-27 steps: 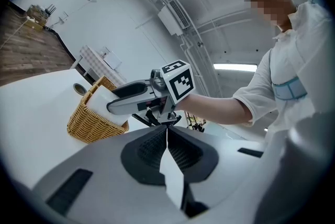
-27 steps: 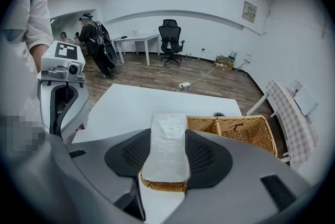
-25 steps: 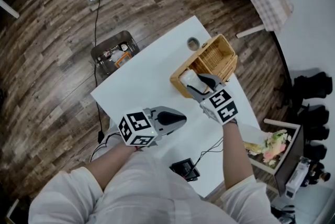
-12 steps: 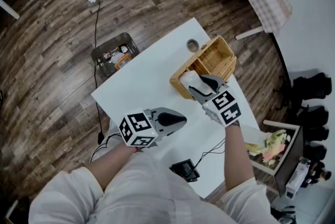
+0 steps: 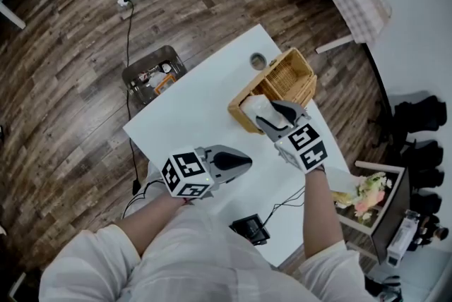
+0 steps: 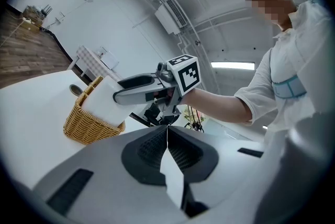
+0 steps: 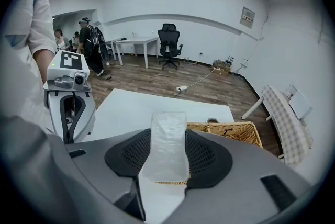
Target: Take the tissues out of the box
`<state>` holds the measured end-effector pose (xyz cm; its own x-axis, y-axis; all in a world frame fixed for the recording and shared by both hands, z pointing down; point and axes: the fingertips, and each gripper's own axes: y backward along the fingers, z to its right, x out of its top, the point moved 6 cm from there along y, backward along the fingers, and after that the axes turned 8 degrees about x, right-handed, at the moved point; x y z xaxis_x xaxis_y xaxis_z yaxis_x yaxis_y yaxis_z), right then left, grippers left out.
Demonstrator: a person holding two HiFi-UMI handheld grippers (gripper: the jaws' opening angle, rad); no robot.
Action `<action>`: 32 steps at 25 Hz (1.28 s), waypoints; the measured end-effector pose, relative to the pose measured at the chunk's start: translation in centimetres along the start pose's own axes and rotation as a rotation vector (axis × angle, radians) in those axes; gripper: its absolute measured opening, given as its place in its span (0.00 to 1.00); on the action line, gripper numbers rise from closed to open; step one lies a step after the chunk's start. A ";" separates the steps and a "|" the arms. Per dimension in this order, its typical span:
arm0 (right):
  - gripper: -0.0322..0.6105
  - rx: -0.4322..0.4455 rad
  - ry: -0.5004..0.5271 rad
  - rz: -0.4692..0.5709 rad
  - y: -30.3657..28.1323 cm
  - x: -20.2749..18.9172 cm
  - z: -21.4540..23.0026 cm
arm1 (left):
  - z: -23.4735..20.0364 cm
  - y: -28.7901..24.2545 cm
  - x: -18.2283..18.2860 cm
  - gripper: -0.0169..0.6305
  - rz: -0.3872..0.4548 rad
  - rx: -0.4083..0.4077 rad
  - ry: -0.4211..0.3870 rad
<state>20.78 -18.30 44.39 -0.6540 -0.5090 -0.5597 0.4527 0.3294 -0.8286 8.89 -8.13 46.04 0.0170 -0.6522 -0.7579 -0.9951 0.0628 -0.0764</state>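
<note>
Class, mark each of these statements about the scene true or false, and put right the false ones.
1. The right gripper is shut on a tissue pack. True.
2. The left gripper has its jaws wide apart. False: they are together, with nothing between them.
3. The basket stands on the floor. False: it stands on the white table.
4. The left gripper is apart from the basket. True.
</note>
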 end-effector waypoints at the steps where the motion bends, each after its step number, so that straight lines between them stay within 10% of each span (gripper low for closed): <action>1: 0.39 -0.004 0.001 0.002 0.1 0.0 0.0 | 0.0 0.0 -0.1 0.03 -0.002 0.000 -0.001; 20: 0.39 -0.121 -0.016 0.083 3.2 0.0 -0.9 | 1.1 0.2 -0.5 0.03 -0.031 -0.012 -0.021; 32: 0.39 -0.196 -0.387 0.476 7.7 -2.2 -2.2 | 2.1 0.2 -0.4 0.03 -0.058 -0.023 -0.048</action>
<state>24.38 -12.90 39.21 -0.1267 -0.5093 -0.8512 0.4962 0.7105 -0.4990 8.94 -6.27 44.91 0.0787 -0.6175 -0.7826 -0.9943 0.0080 -0.1062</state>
